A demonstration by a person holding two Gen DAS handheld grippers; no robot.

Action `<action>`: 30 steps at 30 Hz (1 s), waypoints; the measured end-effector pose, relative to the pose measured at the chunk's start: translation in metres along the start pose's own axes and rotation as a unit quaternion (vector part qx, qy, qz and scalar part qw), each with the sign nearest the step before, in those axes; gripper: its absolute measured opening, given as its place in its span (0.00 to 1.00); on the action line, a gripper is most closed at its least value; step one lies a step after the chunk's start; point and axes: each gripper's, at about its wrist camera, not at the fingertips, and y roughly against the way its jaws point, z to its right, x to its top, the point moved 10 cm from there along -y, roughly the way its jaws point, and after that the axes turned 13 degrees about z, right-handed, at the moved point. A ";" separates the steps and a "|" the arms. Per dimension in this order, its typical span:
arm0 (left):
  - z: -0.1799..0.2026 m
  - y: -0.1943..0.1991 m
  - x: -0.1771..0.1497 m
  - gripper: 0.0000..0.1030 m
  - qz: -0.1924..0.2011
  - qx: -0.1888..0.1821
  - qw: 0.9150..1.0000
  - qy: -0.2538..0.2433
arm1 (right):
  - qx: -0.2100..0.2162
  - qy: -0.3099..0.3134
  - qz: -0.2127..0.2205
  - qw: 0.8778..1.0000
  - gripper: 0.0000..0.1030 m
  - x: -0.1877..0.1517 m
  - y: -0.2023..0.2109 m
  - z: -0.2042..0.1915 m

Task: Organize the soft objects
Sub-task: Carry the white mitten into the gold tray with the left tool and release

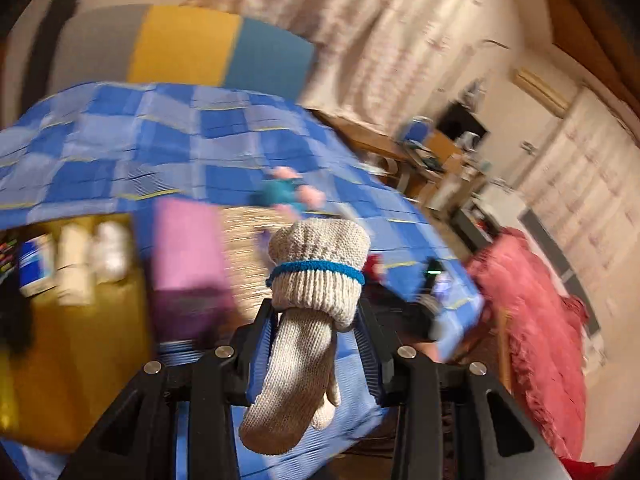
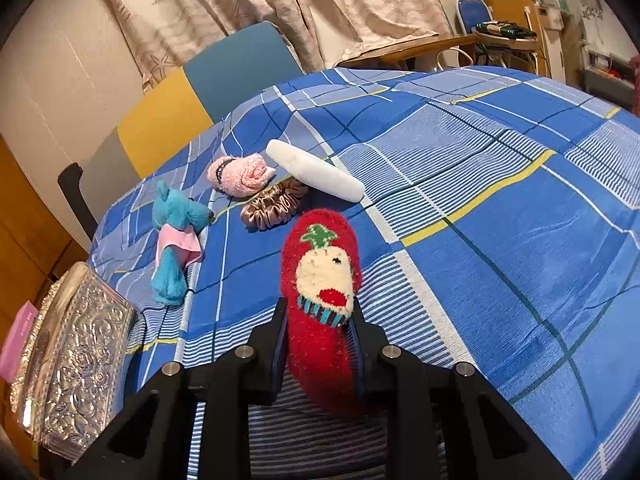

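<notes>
My left gripper (image 1: 318,320) is shut on a beige knitted mitten (image 1: 308,320) with a blue band, held in the air above the blue checked bedcover (image 1: 160,140); the view is blurred. My right gripper (image 2: 320,320) is shut on a red fluffy sock (image 2: 320,276) with a cream face design, low over the bedcover (image 2: 500,220). On the cover beyond it lie a brown satin scrunchie (image 2: 274,204), a rolled pink sock (image 2: 240,176), a white roll (image 2: 316,170) and a blue plush toy (image 2: 176,236) with a pink cloth. The plush toy also shows blurred in the left wrist view (image 1: 288,192).
A silver embossed box (image 2: 80,368) and a pink box (image 2: 18,340) stand at the bed's left edge. In the left wrist view, a purple box (image 1: 188,264), a yellow surface (image 1: 80,360) with bottles, and a pink cloth (image 1: 532,320) at right. A yellow-and-blue chair (image 2: 200,92) stands behind the bed.
</notes>
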 end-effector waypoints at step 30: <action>-0.309 0.052 -0.071 0.39 -0.086 0.317 0.944 0.041 | -0.063 0.081 -0.002 0.995 0.26 -0.001 0.002 -0.010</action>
